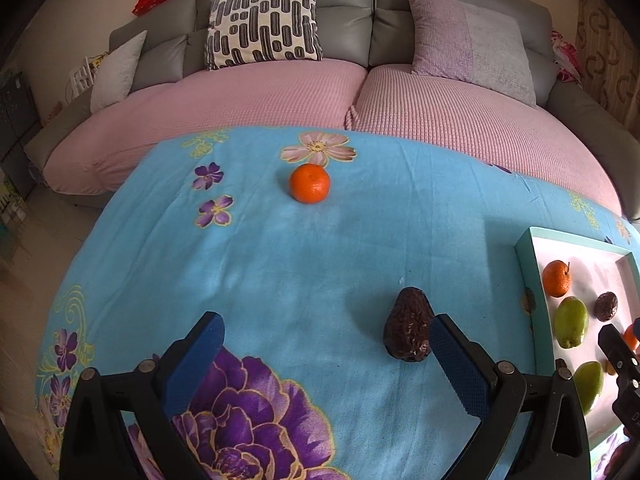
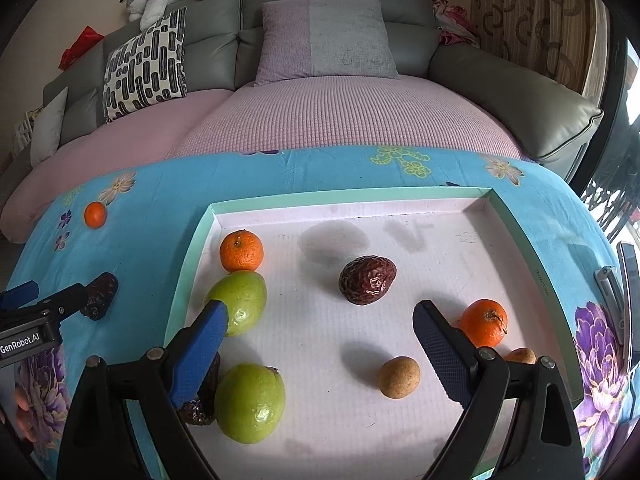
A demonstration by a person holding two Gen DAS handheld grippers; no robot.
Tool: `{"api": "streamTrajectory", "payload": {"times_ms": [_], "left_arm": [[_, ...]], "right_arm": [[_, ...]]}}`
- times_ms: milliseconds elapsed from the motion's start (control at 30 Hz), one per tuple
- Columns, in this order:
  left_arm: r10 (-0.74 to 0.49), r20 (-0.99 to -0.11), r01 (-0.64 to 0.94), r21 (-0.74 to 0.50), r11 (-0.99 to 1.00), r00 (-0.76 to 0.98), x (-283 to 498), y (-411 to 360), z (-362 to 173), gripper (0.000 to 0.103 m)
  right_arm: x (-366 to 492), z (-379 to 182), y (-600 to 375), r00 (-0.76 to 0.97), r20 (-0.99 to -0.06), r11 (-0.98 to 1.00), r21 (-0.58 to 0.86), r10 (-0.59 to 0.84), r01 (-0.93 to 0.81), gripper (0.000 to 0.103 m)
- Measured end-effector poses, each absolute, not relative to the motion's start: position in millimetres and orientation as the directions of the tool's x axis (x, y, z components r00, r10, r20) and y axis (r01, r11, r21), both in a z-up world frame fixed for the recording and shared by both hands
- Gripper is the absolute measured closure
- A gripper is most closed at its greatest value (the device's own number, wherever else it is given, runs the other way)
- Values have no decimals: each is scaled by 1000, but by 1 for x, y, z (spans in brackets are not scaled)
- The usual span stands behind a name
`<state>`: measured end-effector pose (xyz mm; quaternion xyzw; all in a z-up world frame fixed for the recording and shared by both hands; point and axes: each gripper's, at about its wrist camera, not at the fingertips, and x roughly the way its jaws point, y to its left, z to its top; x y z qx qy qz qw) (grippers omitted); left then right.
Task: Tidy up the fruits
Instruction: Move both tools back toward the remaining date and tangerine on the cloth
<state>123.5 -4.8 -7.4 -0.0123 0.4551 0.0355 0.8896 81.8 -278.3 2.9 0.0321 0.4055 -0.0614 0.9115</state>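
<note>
- Far left on the bench point(image 1: 280, 264), which is draped in a blue flowered cloth, a loose orange point(image 1: 310, 183) is seen, well apart from every other thing; it is judged still to be gathered.
- The left gripper point(image 1: 326, 334) is held low over the cloth with its fingers point(image 1: 208, 340) spread wide and nothing between them.
- A wrinkled dark date point(image 1: 408, 326) lies on the cloth just beside, perhaps touching, the inner face of the right-hand finger of that gripper, off centre in the gap. The step in hand is judged to be the pickup of this date.
- For the next move, the left gripper would need to be shifted to the right so that the date sits midway between the fingers, then closed gently, since the shrivelled skin is likely to slip or roll.
- Further right, the tray point(image 2: 352, 196) with a pale green rim is seen; in it lie two green fruits point(image 2: 240, 306), two oranges point(image 2: 241, 251), another date point(image 2: 367, 280) and a small brown fruit point(image 2: 399, 377). A further dark fruit is half hidden behind the near left finger.
- The right gripper point(image 2: 320, 318) hovers above the tray floor, fingers parted and empty; its left finger overlaps one green fruit in the view, though contact cannot be told.
- Bare floor at the far right of the tray is judged suitable for the date.
</note>
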Motion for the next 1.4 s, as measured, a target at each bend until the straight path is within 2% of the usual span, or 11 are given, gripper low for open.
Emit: {"api": "streamTrajectory", "payload": {"times_ms": [233, 633, 1067, 1400], "left_arm": [[114, -807, -153, 30, 988, 579, 123, 28, -7, 0], [131, -805, -143, 58, 988, 578, 125, 50, -14, 0], [153, -833, -224, 35, 974, 532, 130, 84, -28, 0], [123, -850, -224, 7, 975, 512, 134, 91, -36, 0]], "right_arm": [[83, 8, -256, 694, -718, 997, 12, -44, 76, 9], [87, 11, -224, 720, -693, 998, 59, 35, 8, 9], [108, -16, -132, 648, -750, 975, -12, 137, -221, 9], [127, -47, -103, 586, -795, 965, -7, 154, -263, 10]]}}
